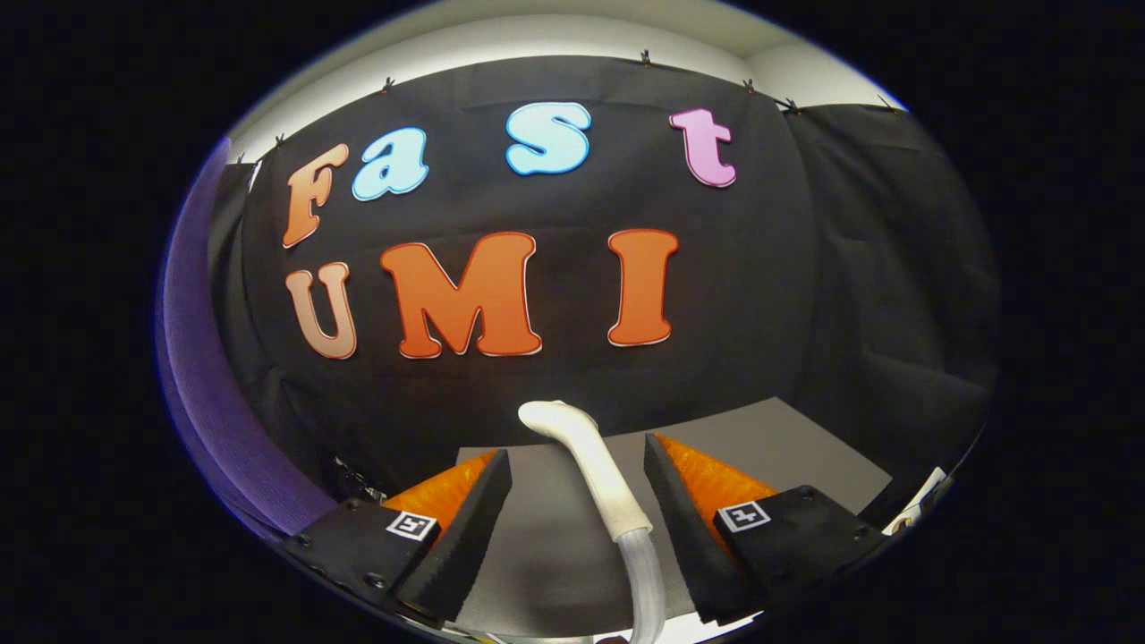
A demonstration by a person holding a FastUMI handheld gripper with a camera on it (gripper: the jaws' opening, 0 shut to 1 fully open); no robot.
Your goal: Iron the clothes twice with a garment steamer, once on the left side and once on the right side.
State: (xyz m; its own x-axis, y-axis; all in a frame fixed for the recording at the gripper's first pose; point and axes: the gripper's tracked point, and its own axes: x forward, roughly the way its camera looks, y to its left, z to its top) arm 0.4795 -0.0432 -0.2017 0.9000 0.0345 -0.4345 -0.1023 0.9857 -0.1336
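Note:
A white garment steamer rises between my two fingers, its curved head just past the fingertips and its clear ribbed hose running down toward me. My gripper is open, with a gap between each finger and the steamer's neck. A purple garment hangs to the left, beyond the left finger, in front of the booth's black wall.
A grey tabletop spreads ahead under the fingers and reaches the black cloth wall. Near the table's right corner, beside the right finger, I see a small white and yellow item, too small to make out.

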